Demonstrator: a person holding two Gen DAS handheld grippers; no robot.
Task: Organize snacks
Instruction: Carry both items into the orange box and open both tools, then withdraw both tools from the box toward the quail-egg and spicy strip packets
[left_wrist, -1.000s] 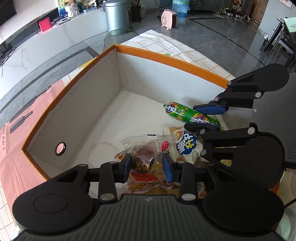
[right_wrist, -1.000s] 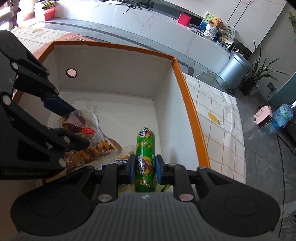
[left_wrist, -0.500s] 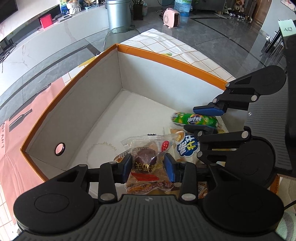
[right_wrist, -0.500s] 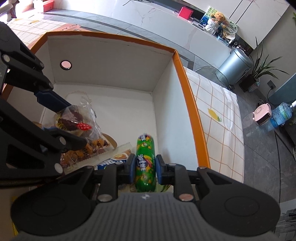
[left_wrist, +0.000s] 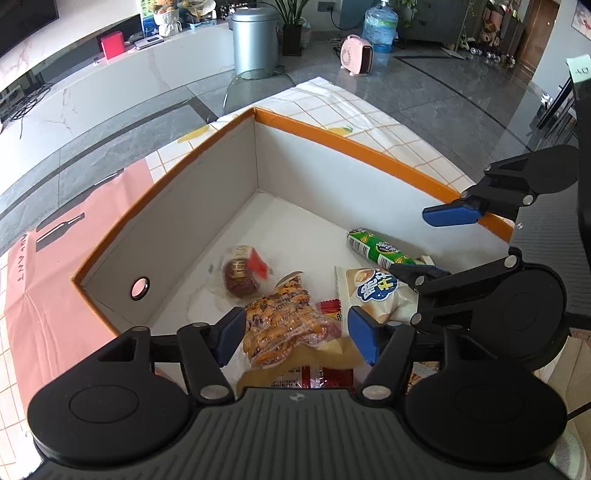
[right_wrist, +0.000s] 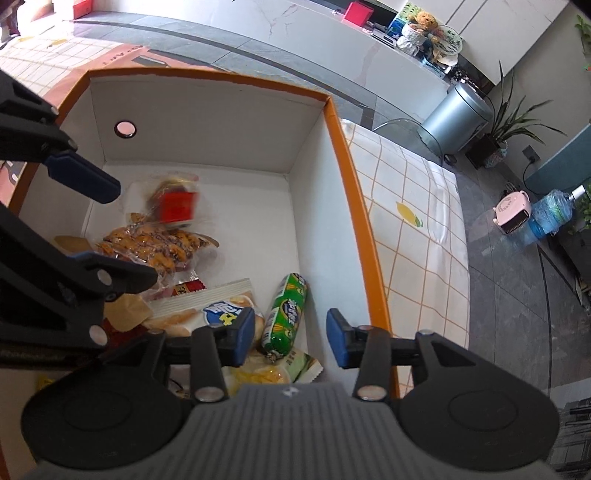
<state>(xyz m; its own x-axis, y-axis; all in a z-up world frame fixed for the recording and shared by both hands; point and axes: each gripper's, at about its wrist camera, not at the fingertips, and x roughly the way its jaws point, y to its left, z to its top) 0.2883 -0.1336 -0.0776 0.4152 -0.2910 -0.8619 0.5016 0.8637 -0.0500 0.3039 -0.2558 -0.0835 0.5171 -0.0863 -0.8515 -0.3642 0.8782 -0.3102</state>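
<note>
Orange-rimmed box (right_wrist: 354, 206) on checked cloth | green sausage (right_wrist: 286, 314) lies lengthwise between right gripper's (right_wrist: 291, 339) spread fingers | left gripper (left_wrist: 295, 339) spread, empty

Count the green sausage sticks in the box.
1. The green sausage lies on the floor of the box, near its right wall, beside the white snack bag. Others may be hidden under packets.
</note>
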